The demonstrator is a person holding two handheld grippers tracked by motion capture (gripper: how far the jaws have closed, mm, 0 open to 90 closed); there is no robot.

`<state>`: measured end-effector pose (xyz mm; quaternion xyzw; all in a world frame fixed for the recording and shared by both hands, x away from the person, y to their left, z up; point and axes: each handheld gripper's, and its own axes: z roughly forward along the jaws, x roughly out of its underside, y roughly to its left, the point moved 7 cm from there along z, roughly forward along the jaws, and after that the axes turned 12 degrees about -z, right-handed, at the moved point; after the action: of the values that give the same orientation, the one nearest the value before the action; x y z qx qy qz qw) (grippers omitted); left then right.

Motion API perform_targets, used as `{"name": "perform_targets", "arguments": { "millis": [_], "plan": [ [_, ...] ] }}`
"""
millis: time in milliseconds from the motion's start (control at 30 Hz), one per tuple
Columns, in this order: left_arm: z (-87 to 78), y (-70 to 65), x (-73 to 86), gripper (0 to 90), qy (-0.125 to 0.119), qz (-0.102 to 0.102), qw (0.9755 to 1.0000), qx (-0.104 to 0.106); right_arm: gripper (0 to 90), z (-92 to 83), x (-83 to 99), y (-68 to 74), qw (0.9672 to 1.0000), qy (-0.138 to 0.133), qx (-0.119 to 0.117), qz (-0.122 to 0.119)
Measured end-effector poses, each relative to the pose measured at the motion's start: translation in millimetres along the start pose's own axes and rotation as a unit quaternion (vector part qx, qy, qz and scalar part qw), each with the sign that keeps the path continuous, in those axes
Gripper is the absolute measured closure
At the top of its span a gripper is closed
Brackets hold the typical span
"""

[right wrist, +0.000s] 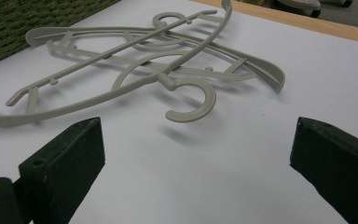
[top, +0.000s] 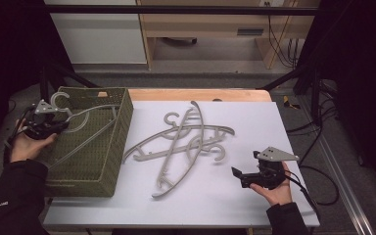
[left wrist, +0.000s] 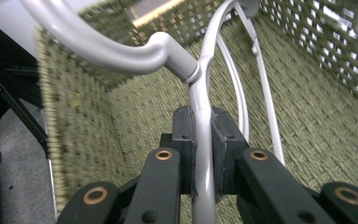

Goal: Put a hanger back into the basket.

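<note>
Hanger, grey plastic: pinched at its neck by the left gripper fingers, held over the green woven basket, not yet let go. Right gripper: fingers spread, holding nothing, above the counter. Left to do: hanger pile lying crossed mid-counter, apparently three.
</note>
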<state>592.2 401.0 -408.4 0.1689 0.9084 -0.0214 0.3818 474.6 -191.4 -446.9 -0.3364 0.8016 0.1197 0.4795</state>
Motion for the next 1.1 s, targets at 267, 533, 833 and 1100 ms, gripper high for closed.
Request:
{"name": "perform_targets", "arguments": {
  "millis": [267,533,833,1100],
  "plan": [
    [8.1,3.4,12.8,79.9,0.034,-0.032,0.9989,-0.006,3.7,-3.3,-1.9,-0.5,1.0000,-0.006,0.000,0.000],
    [-5.6,1.0,16.2,68.2,0.025,-0.060,0.9979,0.005,3.7,-5.1,-3.4,-0.8,0.9999,-0.010,0.000,0.001],
    [-35.1,-11.8,9.5,45.8,-0.032,-0.074,0.9966,0.016,3.5,-6.8,-5.3,-0.3,0.9999,-0.011,0.002,0.000],
    [-62.1,-50.2,-4.2,30.8,-0.104,-0.072,0.9904,0.055,3.6,-9.2,-8.4,0.1,0.9998,-0.019,0.003,-0.003]
  ]
}}
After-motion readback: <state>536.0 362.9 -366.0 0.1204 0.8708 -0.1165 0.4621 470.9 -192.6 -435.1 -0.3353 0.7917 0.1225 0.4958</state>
